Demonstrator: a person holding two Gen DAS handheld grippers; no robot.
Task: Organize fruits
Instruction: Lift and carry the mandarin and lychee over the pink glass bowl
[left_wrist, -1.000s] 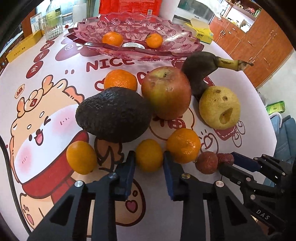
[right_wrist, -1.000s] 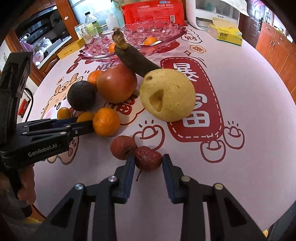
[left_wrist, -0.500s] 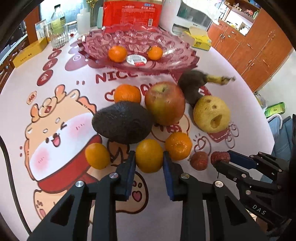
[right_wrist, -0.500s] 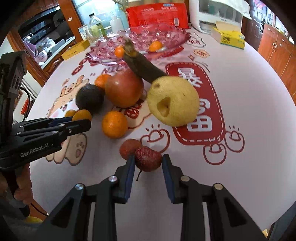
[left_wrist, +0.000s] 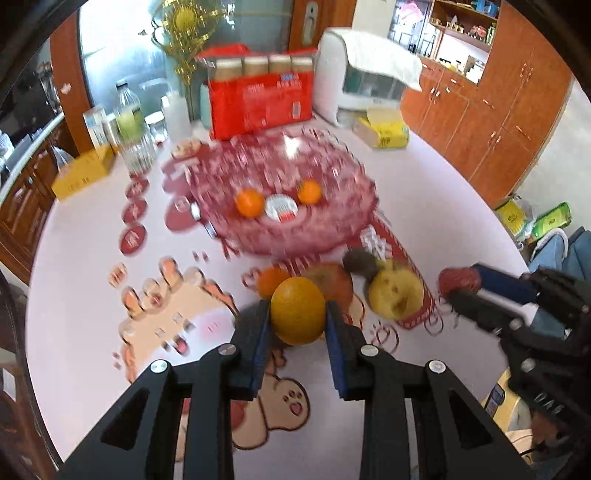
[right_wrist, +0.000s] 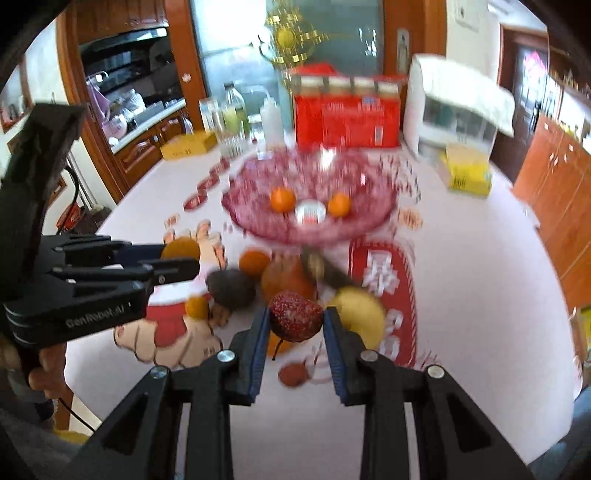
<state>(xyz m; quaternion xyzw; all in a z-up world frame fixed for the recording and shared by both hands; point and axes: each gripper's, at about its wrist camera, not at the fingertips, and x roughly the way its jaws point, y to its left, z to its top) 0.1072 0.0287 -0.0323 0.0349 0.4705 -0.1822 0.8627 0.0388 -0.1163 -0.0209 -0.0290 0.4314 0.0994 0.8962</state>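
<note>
My left gripper (left_wrist: 297, 325) is shut on a yellow-orange mandarin (left_wrist: 297, 311) and holds it above the table. My right gripper (right_wrist: 295, 325) is shut on a red lychee (right_wrist: 295, 319), also lifted; it shows at the right of the left wrist view (left_wrist: 460, 282). The pink glass fruit dish (left_wrist: 332, 229) stands beyond, with two mandarins (left_wrist: 249, 202) inside. On the table between lie an avocado (right_wrist: 231, 288), an apple (right_wrist: 286, 277), a dark banana (right_wrist: 328, 271), a yellow pear (left_wrist: 397, 299), more mandarins and a second lychee (right_wrist: 293, 373).
A red snack pack (left_wrist: 258, 99), a white appliance (left_wrist: 365, 79), a yellow tissue box (left_wrist: 386, 133), bottles and jars (left_wrist: 129, 122) and a yellow box (left_wrist: 83, 171) stand behind the dish. Wooden cabinets (left_wrist: 498, 110) are to the right.
Both grippers have risen from the table with their fruit and tilted up toward the dish. The views are motion-blurred.
</note>
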